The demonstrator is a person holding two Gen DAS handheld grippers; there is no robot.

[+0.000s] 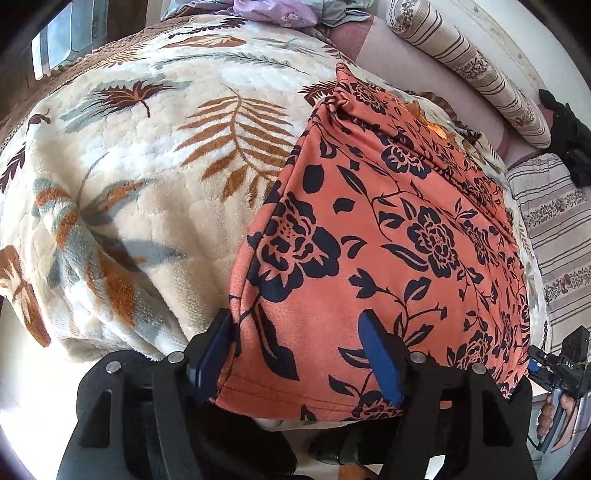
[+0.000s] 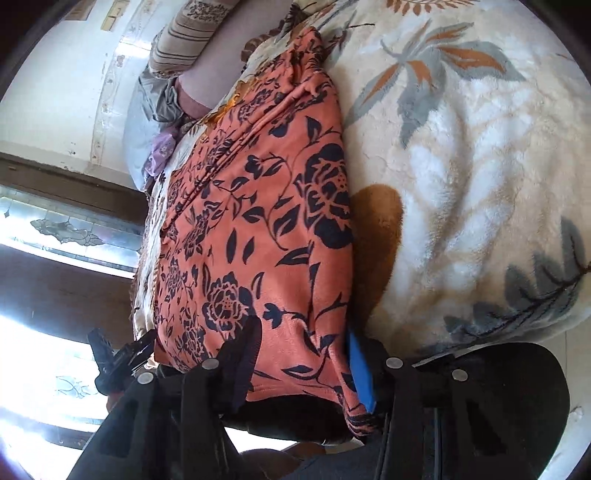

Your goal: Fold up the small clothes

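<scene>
An orange garment with a dark floral print (image 1: 388, 229) lies flat on a cream leaf-patterned fleece blanket (image 1: 140, 177). It runs away from both grippers toward a bunched far end. My left gripper (image 1: 299, 358) straddles the near hem's left corner: one blue pad sits at the cloth's side edge and the other rests on top of the fabric, with flat cloth between them. My right gripper (image 2: 303, 362) straddles the hem's other corner of the garment (image 2: 258, 221) in the same way, jaws apart. The right gripper (image 1: 554, 369) also shows at the left wrist view's edge, held by a hand.
Striped bolster pillows (image 1: 476, 70) lie along the wall beyond the garment. A heap of purple and grey clothes (image 1: 273, 13) sits at the bed's far end. A window with patterned glass (image 2: 66, 229) is to one side. The blanket drops off at the bed's near edge.
</scene>
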